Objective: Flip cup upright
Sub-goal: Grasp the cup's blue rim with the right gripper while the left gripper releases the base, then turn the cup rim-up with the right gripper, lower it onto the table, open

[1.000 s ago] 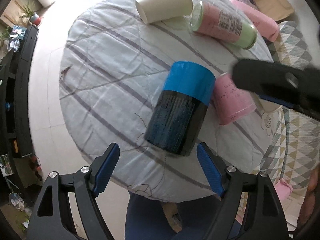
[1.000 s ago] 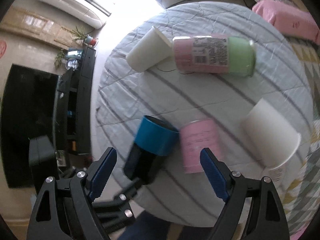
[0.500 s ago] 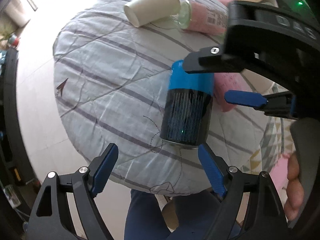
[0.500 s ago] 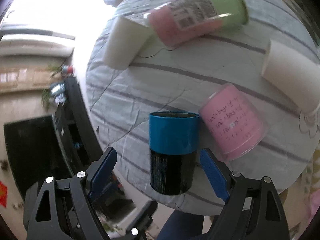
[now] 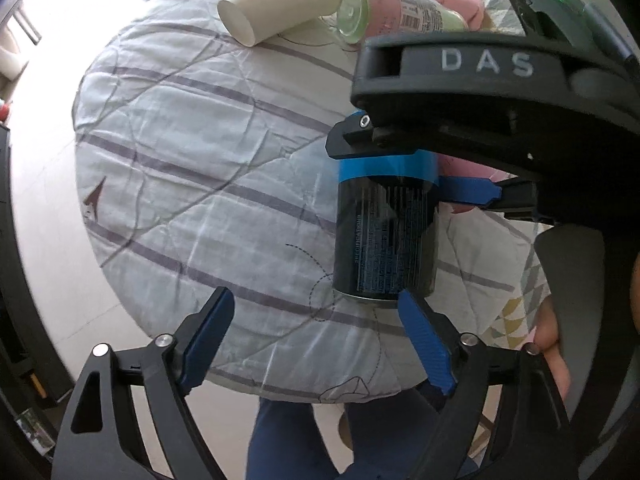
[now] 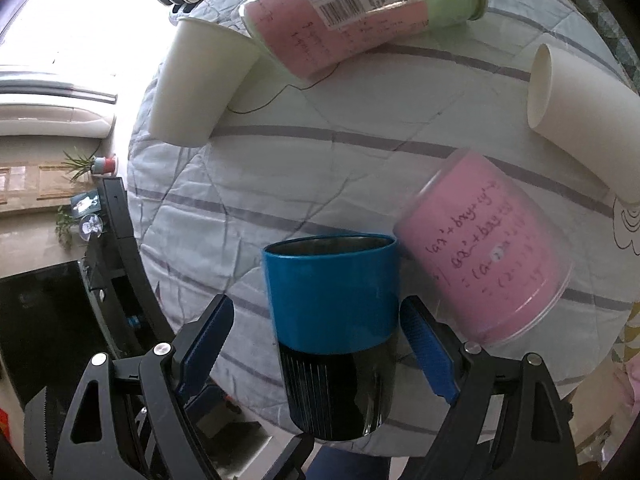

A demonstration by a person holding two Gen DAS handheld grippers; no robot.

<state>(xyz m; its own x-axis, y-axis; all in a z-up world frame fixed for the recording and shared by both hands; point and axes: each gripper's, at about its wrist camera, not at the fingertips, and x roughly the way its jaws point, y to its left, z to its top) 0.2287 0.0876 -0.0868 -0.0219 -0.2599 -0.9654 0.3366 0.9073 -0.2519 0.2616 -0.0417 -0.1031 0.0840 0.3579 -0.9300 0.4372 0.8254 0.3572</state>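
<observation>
Since the earlier frame, right gripper (image 6: 316,340) had closed in around the blue-and-black cup (image 6: 332,332), jaws spread wide, right pad beside the blue band, gripping nothing. Left gripper (image 5: 316,336) gaped empty, right pad near the cup's base. Cup stood on the round table (image 5: 180,160), long axis vertical, mouth upward.

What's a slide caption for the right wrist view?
Open right gripper straddles the blue-and-black metal cup lying on the striped quilted table, beside a pink plastic cup and white paper cups.
</observation>
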